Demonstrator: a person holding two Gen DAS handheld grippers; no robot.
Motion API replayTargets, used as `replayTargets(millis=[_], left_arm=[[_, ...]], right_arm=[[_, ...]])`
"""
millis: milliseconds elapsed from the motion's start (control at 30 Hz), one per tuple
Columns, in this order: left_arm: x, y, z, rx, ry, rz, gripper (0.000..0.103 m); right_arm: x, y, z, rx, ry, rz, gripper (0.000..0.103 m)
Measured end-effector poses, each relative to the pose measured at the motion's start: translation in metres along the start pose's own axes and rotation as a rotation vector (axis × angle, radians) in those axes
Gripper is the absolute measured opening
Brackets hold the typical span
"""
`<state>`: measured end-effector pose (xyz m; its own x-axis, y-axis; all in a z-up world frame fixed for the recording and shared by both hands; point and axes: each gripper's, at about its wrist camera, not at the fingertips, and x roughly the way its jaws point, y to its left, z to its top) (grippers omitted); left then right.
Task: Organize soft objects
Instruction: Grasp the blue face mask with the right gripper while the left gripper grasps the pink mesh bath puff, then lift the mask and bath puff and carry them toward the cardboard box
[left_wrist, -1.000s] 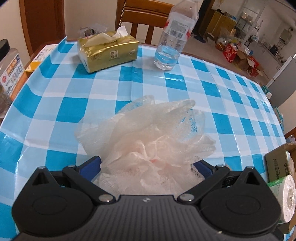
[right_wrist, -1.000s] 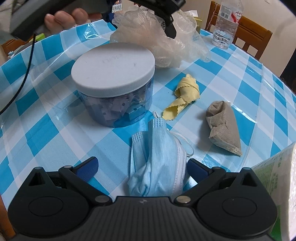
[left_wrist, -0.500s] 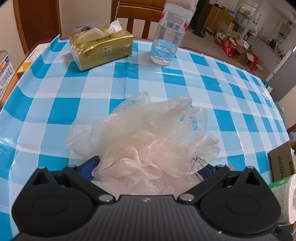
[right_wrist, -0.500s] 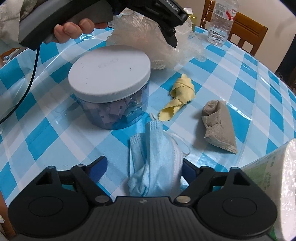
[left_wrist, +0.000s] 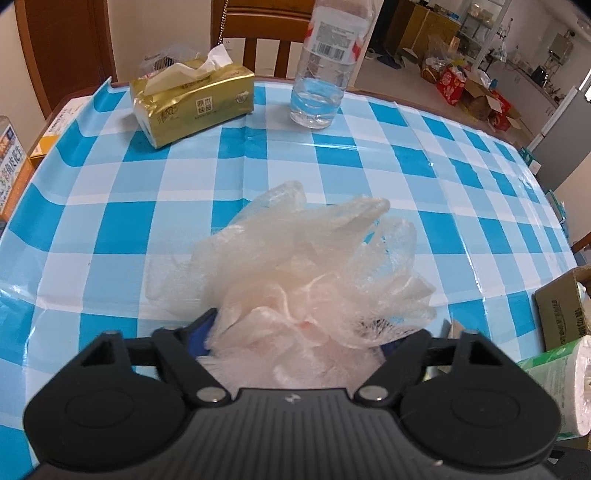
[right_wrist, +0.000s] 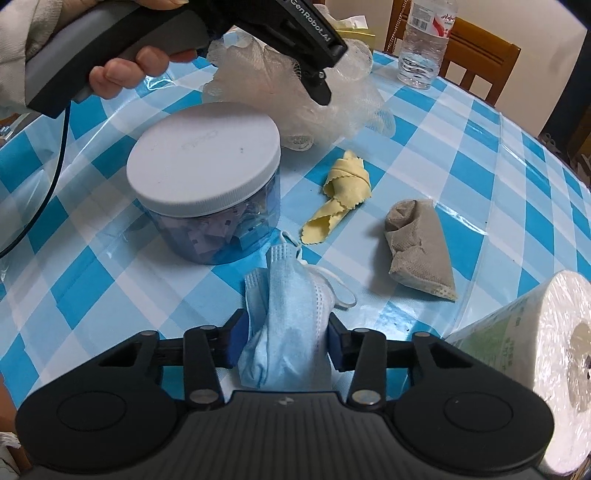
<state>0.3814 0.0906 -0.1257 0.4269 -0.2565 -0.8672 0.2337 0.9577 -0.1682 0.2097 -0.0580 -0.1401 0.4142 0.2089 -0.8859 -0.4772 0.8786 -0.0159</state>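
Observation:
My left gripper (left_wrist: 295, 339) is shut on a pale pink mesh bath sponge (left_wrist: 306, 269) and holds it just above the blue checked tablecloth; the sponge also shows in the right wrist view (right_wrist: 332, 96) under the left gripper's body. My right gripper (right_wrist: 282, 341) is shut on a crumpled blue face mask (right_wrist: 284, 314) that lies on the cloth. A rolled yellow cloth (right_wrist: 343, 188) and a folded grey-brown cloth (right_wrist: 417, 240) lie beyond the mask.
A clear jar with a white lid (right_wrist: 207, 181) stands left of the mask. A wrapped paper roll (right_wrist: 535, 365) sits at the right. A gold tissue pack (left_wrist: 192, 99) and a water bottle (left_wrist: 325, 70) stand at the far edge, by a wooden chair (left_wrist: 258, 33).
My right gripper's fingers have closed onto the blue mask. My left gripper has closed tighter on the sponge and lifted and drawn back a little.

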Motion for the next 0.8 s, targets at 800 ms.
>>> replayTargets(millis=[800], left_arm=[[-0.050, -0.001, 0.001, 0.042, -0.059, -0.006, 0.047]], right_arm=[[-0.038, 0.000, -0.004, 0.020, -0.069, -0.013, 0.049]])
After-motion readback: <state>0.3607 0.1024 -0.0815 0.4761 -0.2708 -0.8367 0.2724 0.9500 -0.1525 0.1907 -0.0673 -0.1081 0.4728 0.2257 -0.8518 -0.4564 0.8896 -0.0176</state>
